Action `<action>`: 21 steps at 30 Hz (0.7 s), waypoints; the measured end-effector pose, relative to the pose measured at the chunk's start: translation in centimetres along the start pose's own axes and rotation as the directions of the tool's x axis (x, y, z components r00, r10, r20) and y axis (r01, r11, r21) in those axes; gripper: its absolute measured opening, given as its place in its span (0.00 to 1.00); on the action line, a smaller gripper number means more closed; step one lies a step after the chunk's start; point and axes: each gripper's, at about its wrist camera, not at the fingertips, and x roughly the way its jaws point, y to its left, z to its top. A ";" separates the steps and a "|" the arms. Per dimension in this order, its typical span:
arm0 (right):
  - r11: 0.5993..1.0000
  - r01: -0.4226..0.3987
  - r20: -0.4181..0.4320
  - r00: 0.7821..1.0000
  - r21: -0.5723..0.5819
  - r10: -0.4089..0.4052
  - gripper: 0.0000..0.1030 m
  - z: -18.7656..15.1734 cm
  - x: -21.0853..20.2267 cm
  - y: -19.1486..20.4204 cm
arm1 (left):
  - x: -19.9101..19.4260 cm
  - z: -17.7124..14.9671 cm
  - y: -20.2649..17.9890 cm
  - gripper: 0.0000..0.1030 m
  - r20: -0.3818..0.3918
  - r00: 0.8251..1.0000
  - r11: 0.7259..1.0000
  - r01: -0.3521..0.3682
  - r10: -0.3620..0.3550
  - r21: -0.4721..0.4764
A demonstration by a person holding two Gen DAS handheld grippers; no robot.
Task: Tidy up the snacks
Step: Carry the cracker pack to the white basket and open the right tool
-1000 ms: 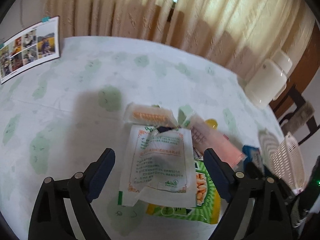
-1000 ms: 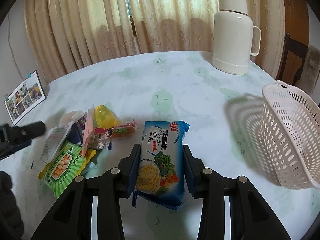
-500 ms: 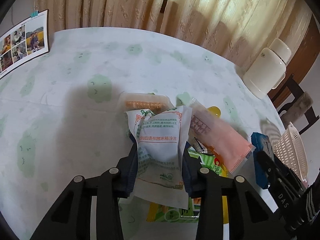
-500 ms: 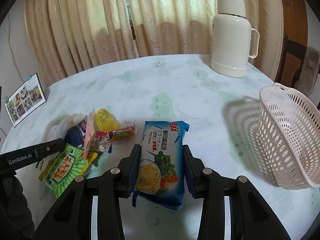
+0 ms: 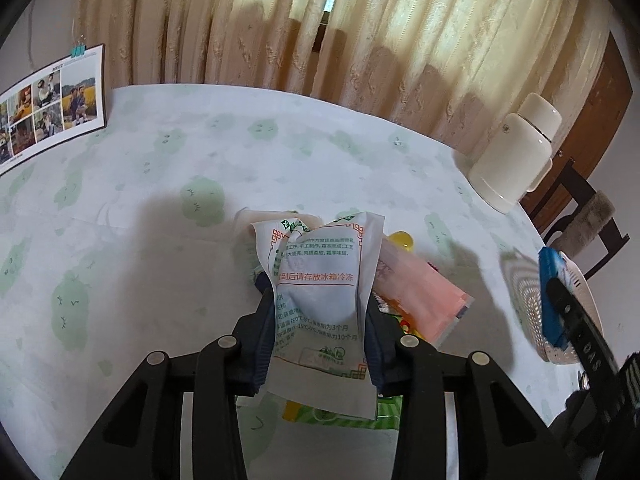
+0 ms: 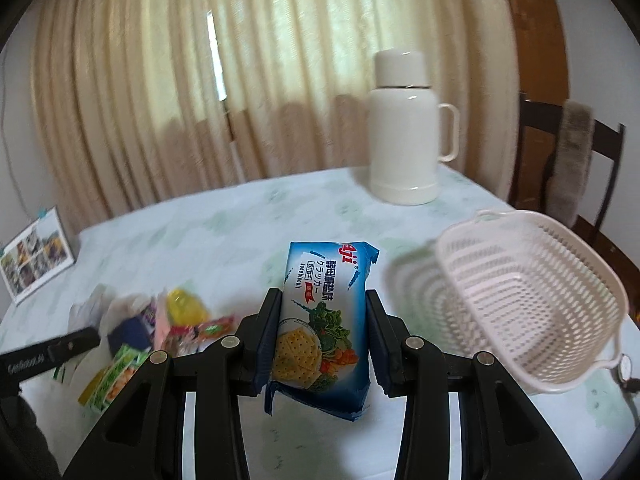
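Left gripper (image 5: 320, 316) just clamped on the white pouch (image 5: 322, 300) over the snack pile (image 6: 160, 336), right gripper (image 6: 322, 340) squeezing the blue cracker pack (image 6: 320, 328), lifted, basket (image 6: 532, 304) at three o'clock, thermos (image 6: 404, 136) at one.

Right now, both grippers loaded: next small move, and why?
Probably swing the right gripper toward the pale pink perforated plastic basket and release there. It is clamped on the blue soda-cracker packet, the basket looks empty just beside it. The left gripper holds the white printed pouch over the snack pile, further off.
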 end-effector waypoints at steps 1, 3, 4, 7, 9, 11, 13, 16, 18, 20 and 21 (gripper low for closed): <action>1.000 0.016 0.012 1.000 0.014 -0.016 0.40 0.2 -0.2 -0.4 | -0.2 -0.1 -0.2 0.35 0.004 1.000 1.000 0.002 -0.002 0.009; 0.999 0.040 0.038 0.998 0.038 -0.041 0.40 0.6 -0.7 -1.2 | -0.5 -0.3 -0.6 0.35 0.011 1.000 1.000 0.003 -0.004 0.024; 0.997 0.056 0.054 0.997 0.050 -0.059 0.40 0.9 -1.0 -1.6 | -0.6 -0.3 -0.8 0.35 0.014 1.000 0.999 0.003 -0.004 0.032; 0.990 0.109 0.094 0.989 0.088 -0.118 0.40 1.5 -1.8 -2.9 | -1.3 -0.4 -1.4 0.35 0.026 1.000 0.999 0.012 -0.014 0.053; 0.982 0.145 0.108 0.982 0.120 -0.158 0.40 1.8 -2.2 -3.9 | -1.6 -0.4 -1.8 0.35 0.031 0.999 0.998 0.017 -0.019 0.061; 0.973 0.175 0.104 0.976 0.150 -0.192 0.40 2.1 -2.3 -5.1 | -1.8 -0.4 -2.2 0.35 0.034 0.999 0.997 0.021 -0.023 0.069; 0.963 0.197 0.084 0.973 0.183 -0.215 0.40 2.2 -2.1 -6.4 | -1.9 -0.4 -2.6 0.35 0.036 0.999 0.997 0.024 -0.027 0.080; 0.946 0.224 0.056 0.968 0.235 -0.244 0.40 2.2 -1.8 -8.3 | -2.0 -0.4 -3.2 0.35 0.033 0.999 0.995 0.029 -0.032 0.093; 0.934 0.240 0.046 0.964 0.264 -0.261 0.41 2.1 -1.8 -9.4 | -2.0 -0.4 -3.6 0.35 0.031 0.999 0.994 0.031 -0.035 0.105; 0.925 0.246 0.035 0.963 0.289 -0.267 0.47 2.1 -1.8 -10.4 | -2.0 -0.5 -4.0 0.35 0.031 0.999 0.993 0.031 -0.035 0.114; 0.922 0.245 0.036 0.963 0.301 -0.268 0.51 2.0 -1.8 -10.7 | -2.0 -0.5 -4.2 0.35 0.031 0.999 0.992 0.032 -0.036 0.119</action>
